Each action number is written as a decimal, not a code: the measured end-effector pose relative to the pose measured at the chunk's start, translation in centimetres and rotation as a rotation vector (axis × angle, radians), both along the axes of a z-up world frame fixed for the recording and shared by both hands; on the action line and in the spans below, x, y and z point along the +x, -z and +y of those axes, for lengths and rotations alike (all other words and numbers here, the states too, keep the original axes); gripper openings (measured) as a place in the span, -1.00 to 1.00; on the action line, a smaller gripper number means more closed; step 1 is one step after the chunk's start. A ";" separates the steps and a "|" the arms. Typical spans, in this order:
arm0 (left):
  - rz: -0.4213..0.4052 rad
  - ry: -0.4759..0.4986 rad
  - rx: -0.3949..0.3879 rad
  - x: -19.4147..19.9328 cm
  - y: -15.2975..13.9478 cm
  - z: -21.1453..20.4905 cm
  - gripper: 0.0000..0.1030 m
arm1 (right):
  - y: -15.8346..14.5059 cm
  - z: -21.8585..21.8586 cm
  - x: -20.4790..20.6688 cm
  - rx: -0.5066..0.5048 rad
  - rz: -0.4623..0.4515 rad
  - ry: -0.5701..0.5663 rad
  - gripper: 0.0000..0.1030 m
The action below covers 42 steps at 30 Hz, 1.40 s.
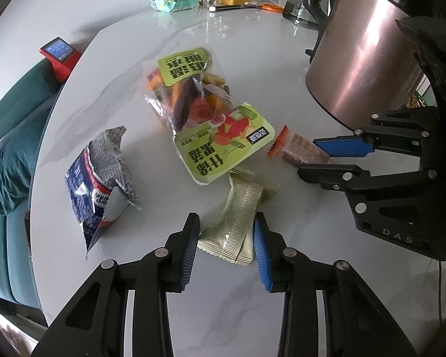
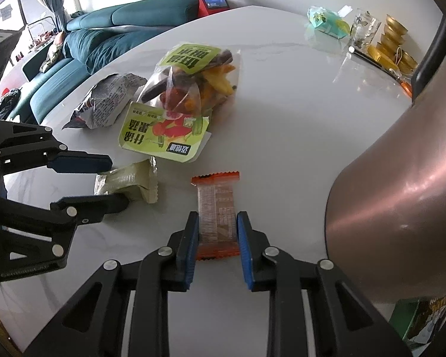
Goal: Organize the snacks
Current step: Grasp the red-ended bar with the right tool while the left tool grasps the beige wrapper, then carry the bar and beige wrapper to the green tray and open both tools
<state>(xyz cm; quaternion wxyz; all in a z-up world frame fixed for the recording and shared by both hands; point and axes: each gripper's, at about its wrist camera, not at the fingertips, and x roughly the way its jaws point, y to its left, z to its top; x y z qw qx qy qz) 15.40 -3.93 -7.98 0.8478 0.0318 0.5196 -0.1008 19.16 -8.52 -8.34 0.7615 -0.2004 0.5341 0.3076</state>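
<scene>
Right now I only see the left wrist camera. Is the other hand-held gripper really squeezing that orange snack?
Observer: Yes. The right wrist view shows the right hand-held gripper shut on the orange snack bar, its pads pressing both long sides.
Operator: Is its hidden end orange too?
Observer: Yes, a second orange crimped end sits nearest that camera.

Both wrist cams are looking steeply down, close over the white table (image 1: 252, 44). Both are sharing the green veg-chip bag (image 1: 223, 145) in mid-scene, w/ each seeing the other's gripper.
</scene>
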 end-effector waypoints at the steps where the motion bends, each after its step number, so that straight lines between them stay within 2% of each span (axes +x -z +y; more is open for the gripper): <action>1: 0.000 -0.002 -0.001 -0.1 -0.1 0.0 -0.39 | -0.1 -0.1 -0.1 0.004 0.000 0.003 -1.00; 10: -0.018 -0.018 -0.015 -1.6 -1.9 -0.2 -0.40 | -2.5 -1.0 -1.5 0.037 -0.016 0.011 -1.00; 23: -0.035 -0.020 -0.038 -6.9 -5.1 -1.9 -0.40 | -6.3 -5.2 -8.4 0.073 -0.030 0.045 -1.00; 33: -0.033 0.013 -0.010 -11.1 -6.6 -6.2 -0.39 | -8.1 -11.8 -13.1 0.080 -0.052 0.133 -1.00; 42: -0.044 0.089 0.015 -13.0 -7.9 -13.5 -0.39 | -9.7 -20.8 -14.8 0.084 -0.076 0.251 -1.00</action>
